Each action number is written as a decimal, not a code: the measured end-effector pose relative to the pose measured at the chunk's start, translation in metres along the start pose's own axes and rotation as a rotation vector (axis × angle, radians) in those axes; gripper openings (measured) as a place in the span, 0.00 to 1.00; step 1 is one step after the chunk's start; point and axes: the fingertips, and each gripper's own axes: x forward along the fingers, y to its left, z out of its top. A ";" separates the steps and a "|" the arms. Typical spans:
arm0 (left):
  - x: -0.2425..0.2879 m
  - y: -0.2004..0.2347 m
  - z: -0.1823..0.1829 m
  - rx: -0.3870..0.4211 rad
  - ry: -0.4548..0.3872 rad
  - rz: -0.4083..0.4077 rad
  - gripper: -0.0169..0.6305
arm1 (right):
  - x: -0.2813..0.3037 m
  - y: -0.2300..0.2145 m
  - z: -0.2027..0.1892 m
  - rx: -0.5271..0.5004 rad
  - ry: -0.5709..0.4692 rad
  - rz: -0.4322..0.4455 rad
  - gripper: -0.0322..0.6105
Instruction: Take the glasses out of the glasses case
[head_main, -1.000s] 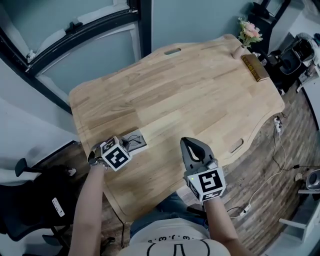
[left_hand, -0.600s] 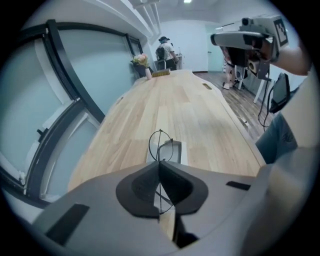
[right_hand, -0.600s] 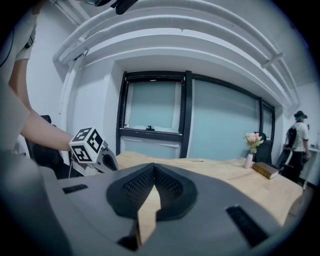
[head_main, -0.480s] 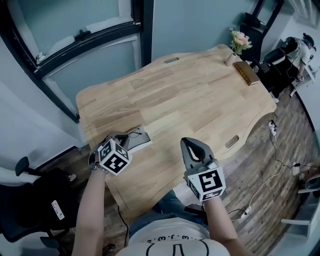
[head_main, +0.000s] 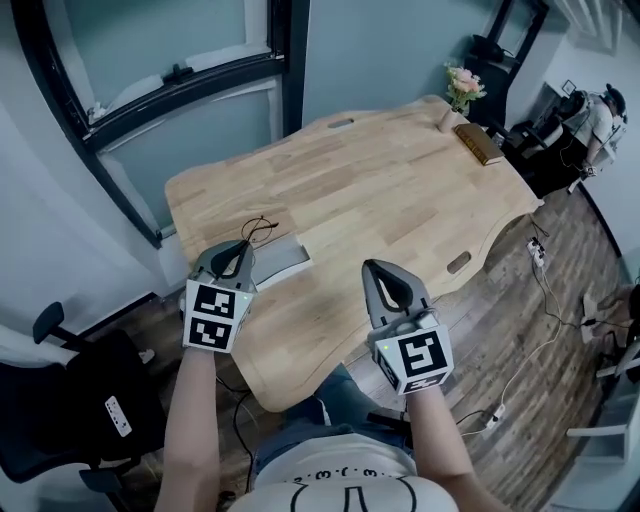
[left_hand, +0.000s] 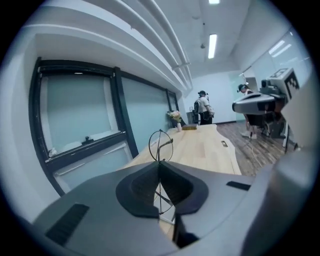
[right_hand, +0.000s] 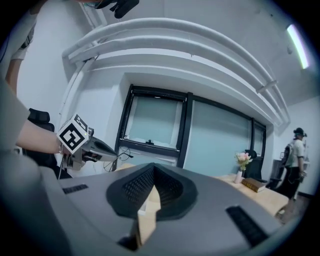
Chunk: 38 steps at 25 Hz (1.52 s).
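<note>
My left gripper (head_main: 238, 256) is shut on thin dark wire-rimmed glasses (head_main: 258, 229), held up above the near left corner of the wooden table (head_main: 380, 190). In the left gripper view one round rim of the glasses (left_hand: 161, 145) stands upright, pinched between the closed jaws of the left gripper (left_hand: 160, 164). The grey glasses case (head_main: 281, 255) lies open on the table just right of that gripper. My right gripper (head_main: 384, 284) hovers over the table's near edge, jaws together with nothing in them. From the right gripper view (right_hand: 153, 169), the left gripper (right_hand: 95, 149) shows with the glasses (right_hand: 124, 151) at its tip.
A vase of pink flowers (head_main: 457, 92) and a brown book (head_main: 478, 143) sit at the table's far end. A black office chair (head_main: 60, 400) stands at the near left. Cables and a power strip (head_main: 535, 255) lie on the floor at right. A person (head_main: 592, 112) stands at the far right.
My left gripper has risen and tipped up from the case, carrying the glasses clear of it. The right gripper has lifted a little and stays shut.
</note>
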 end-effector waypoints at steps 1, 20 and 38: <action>-0.009 0.002 0.003 -0.036 -0.028 0.015 0.06 | -0.003 0.004 0.005 -0.011 -0.007 -0.001 0.07; -0.121 0.015 0.063 -0.178 -0.357 0.238 0.06 | -0.036 -0.002 0.080 -0.030 -0.151 -0.016 0.06; -0.158 0.011 0.107 -0.106 -0.472 0.302 0.06 | -0.061 -0.022 0.105 -0.045 -0.195 -0.049 0.06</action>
